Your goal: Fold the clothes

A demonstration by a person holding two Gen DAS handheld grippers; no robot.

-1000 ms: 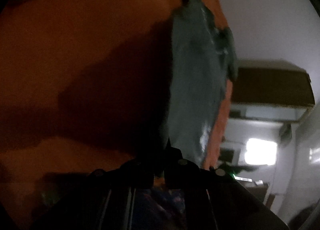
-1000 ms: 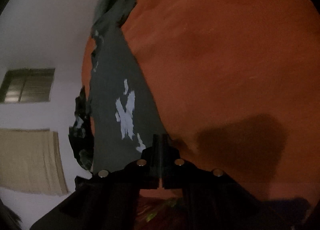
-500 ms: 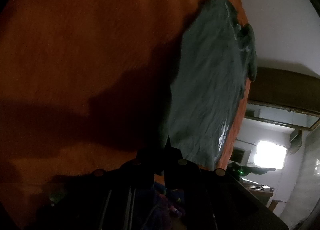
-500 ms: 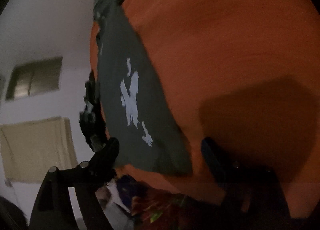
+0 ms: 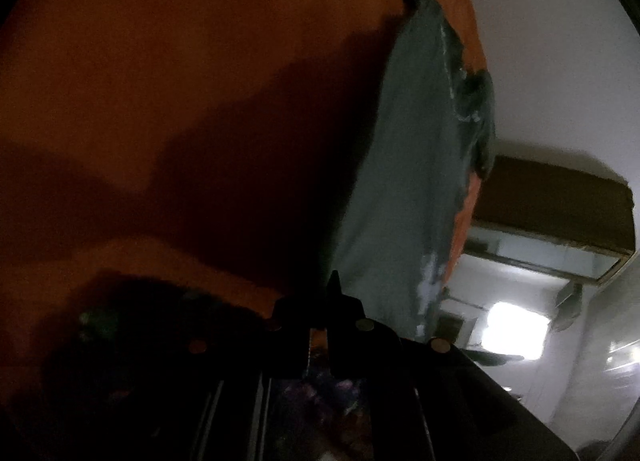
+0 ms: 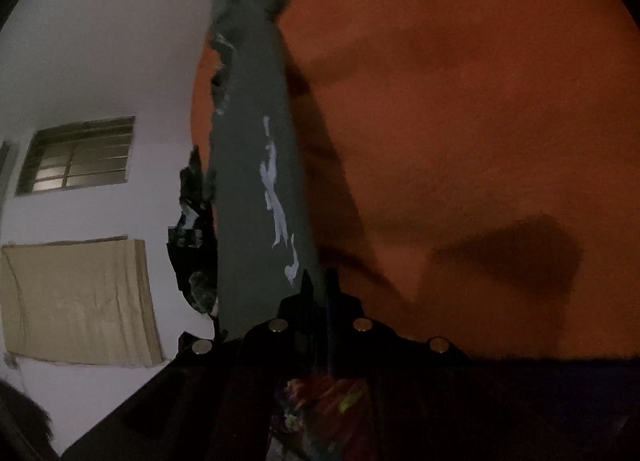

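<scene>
A dark grey-green garment (image 5: 416,165) lies stretched over an orange bed cover (image 5: 180,61). My left gripper (image 5: 332,289) is shut on the garment's near edge, its fingers pressed together in shadow. In the right wrist view the same garment (image 6: 256,165) shows a white print and runs as a narrow strip down to my right gripper (image 6: 318,285). That gripper is shut on the garment's near edge. The orange cover (image 6: 460,81) fills the right of this view. The pinched cloth itself is hidden between dark fingers.
A dark heap of clothes (image 6: 194,245) sits by the bed's far edge. A window (image 6: 78,155) and a beige hanging cloth (image 6: 76,301) are on the white wall. A brown box (image 5: 556,209) and a bright light (image 5: 512,333) show on the left view's right side.
My right gripper, shut a second ago, stood open half a second ago and has closed again on the garment's edge. The left gripper stayed shut on its edge. Both views shifted slightly.
</scene>
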